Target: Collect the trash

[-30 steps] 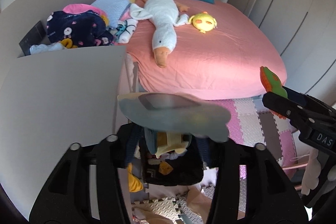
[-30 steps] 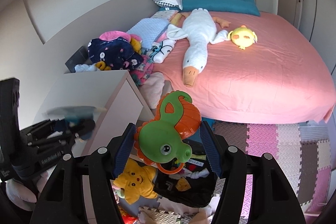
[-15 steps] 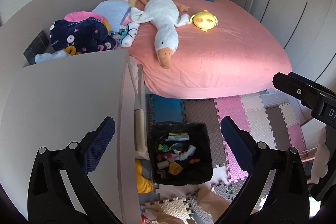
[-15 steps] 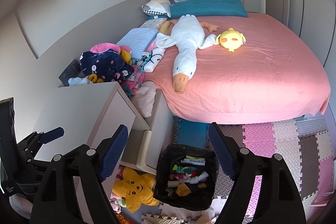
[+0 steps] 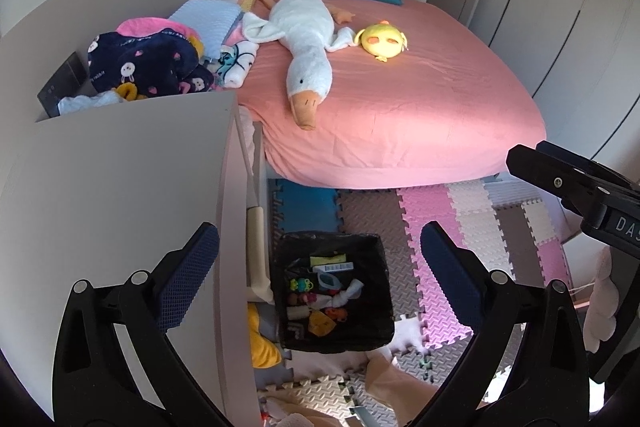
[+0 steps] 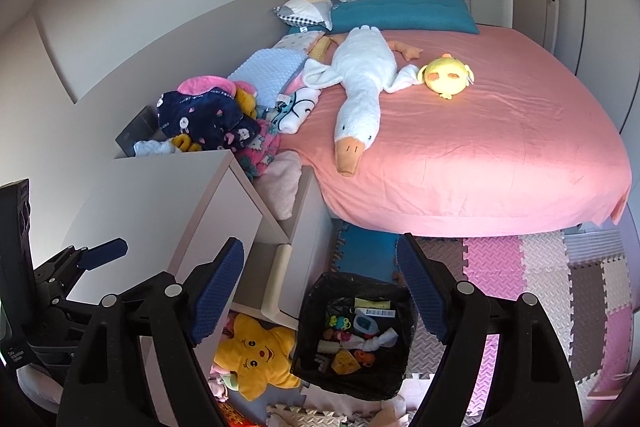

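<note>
Left claw [image 5: 320,279]: fingers spread as wide as they go, nothing between the pads. Right claw [image 6: 320,287]: also spread, a little narrower, nothing between its pads either.

Both claws hang directly above the black-lined bin [image 5: 376,337] on the floor, so I read this as the drop point: I hold them over the open mouth so whatever goes in falls clear of the rim. The bin's contents [image 6: 356,335] are a loose heap of small bits: a yellow card, a white strip, some bright toy-like pieces, a knotted white rag. That is where the collected trash sits now.

Bin stands just beside the pale cabinet [image 5: 120,195], tucked between it and the foot of the bed [image 5: 420,107], on the foam floor mats [image 5: 460,219]. My guess is it was parked there to be within reach of both the surface and the floor.

Yellow star toy [image 6: 256,351] lies on the floor at the cabinet's base, beside the bin, not in it.

Pose: both hands tilted forward and down, claws side by side, left one over the cabinet edge, right one nearer the bed. Each shows at the margin of the other's view.

Next pick not yet chosen.
</note>
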A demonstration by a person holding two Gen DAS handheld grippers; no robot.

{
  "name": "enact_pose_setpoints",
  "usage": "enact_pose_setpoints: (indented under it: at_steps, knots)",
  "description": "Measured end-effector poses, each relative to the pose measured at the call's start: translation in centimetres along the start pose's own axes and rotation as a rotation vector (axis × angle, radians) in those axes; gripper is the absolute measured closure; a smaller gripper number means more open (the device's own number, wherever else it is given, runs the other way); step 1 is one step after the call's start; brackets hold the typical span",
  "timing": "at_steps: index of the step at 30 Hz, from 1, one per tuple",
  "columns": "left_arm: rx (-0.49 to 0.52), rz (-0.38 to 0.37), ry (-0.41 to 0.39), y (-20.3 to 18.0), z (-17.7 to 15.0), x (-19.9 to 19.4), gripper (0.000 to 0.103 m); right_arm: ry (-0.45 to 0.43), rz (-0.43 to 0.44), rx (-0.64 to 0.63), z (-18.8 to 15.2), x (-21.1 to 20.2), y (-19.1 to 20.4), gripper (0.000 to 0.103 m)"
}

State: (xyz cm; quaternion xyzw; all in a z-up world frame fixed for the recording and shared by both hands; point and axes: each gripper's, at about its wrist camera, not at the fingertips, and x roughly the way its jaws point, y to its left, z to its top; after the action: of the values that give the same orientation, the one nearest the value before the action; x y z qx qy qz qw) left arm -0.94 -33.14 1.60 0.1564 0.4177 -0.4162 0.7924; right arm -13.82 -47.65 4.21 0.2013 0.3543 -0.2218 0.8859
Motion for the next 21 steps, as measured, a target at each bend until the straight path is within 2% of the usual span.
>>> enact_pose_setpoints:
  at_steps: [21]
  knots:
    - [-0.023,-0.043,-0.033,0.58,0.05,-0.70,0.006,-0.007,-0.006,-0.017,0.05,-0.20,0.00,0.024]
